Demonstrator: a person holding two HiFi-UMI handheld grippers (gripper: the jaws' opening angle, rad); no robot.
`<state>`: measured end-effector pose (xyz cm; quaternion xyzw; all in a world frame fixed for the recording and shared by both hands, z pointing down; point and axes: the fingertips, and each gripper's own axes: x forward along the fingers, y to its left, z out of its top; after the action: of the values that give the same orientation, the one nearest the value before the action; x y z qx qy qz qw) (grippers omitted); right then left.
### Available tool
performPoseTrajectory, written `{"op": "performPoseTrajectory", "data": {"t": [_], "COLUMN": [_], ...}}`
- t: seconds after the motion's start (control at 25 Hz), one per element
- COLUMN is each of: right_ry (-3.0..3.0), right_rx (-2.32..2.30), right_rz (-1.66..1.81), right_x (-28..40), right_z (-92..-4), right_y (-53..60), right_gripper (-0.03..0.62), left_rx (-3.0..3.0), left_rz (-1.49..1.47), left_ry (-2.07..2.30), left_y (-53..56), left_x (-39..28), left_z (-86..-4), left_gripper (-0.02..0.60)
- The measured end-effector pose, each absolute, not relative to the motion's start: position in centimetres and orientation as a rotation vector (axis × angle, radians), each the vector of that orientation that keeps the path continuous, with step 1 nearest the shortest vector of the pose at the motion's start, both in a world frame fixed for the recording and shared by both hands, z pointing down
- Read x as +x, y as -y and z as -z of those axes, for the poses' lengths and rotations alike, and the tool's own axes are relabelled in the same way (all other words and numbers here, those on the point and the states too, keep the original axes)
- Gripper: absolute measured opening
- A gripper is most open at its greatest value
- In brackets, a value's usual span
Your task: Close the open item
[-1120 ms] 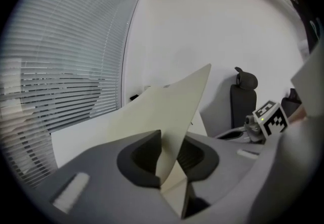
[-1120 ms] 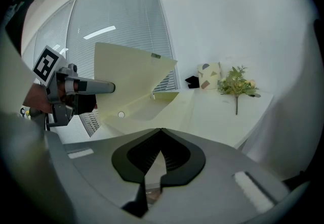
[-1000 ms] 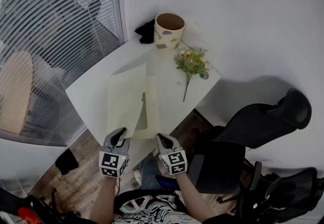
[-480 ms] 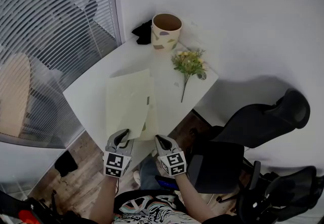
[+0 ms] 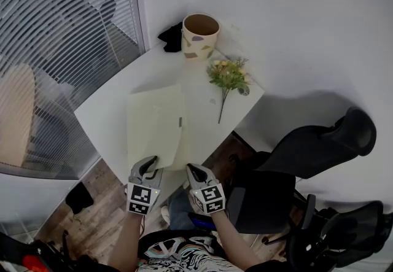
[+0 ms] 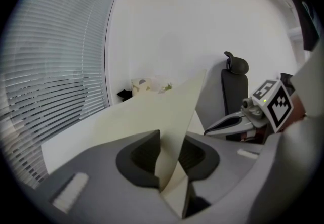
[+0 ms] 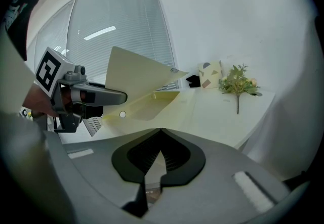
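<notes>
A pale yellow folder (image 5: 153, 123) lies on the white table (image 5: 107, 105), its cover lowered most of the way over it. My left gripper (image 5: 149, 163) is at the folder's near corner. In the left gripper view the cover (image 6: 169, 109) runs edge-on between the jaws of the left gripper (image 6: 172, 139), which stand apart on either side of the sheet. In the right gripper view the cover (image 7: 136, 74) still stands tilted up from the lower leaf, beside the left gripper (image 7: 109, 97). My right gripper (image 5: 191, 169) hovers just off the table's near edge, shut and empty (image 7: 161, 131).
At the table's far corner stand a patterned paper cup (image 5: 200, 35) and a black object (image 5: 170, 36). A small bunch of flowers (image 5: 228, 77) lies near the right edge. A black office chair (image 5: 307, 154) is at the right, and window blinds (image 5: 61, 31) run along the left.
The raised folder cover has swung down to the right over the lower leaf. Both grippers have stayed near the table's front edge, shifting only slightly.
</notes>
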<state>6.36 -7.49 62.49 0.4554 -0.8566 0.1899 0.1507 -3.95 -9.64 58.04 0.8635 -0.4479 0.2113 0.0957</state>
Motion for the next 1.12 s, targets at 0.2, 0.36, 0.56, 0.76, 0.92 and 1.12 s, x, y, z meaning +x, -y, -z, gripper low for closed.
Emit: {"op": "performPoseTrajectory", "data": {"t": [0.2, 0.36, 0.56, 0.76, 0.92, 1.12], "right_ry": [2.462, 2.463, 2.467, 2.468, 2.473, 2.475], "right_rx": [1.311, 1.311, 1.307, 1.307, 1.301, 1.300], "right_rz": [-0.550, -0.554, -0.553, -0.562, -0.563, -0.566], "right_x": [6.4, 6.4, 6.3, 6.3, 6.3, 6.4], "right_z": [-62.5, -62.5, -62.4, -62.4, -62.4, -62.4], "right_y": [7.5, 7.5, 7.5, 7.5, 7.4, 7.5], "right_gripper": [0.000, 0.000, 0.000, 0.000, 0.000, 0.000], "left_rx": [2.565, 2.578, 2.568, 2.582, 2.592, 2.608], "left_rz": [-0.664, -0.714, -0.779, -0.843, -0.892, -0.969], "left_ry": [1.306, 1.292, 1.285, 1.264, 1.257, 1.251], "left_y": [9.7, 9.7, 9.5, 9.5, 9.5, 9.6], "left_x": [-3.6, -3.2, -3.0, -2.6, -2.3, -1.9], "left_z": [-58.5, -58.9, -59.6, -60.1, -60.5, -61.0], "left_gripper": [0.132, 0.138, 0.140, 0.140, 0.141, 0.141]}}
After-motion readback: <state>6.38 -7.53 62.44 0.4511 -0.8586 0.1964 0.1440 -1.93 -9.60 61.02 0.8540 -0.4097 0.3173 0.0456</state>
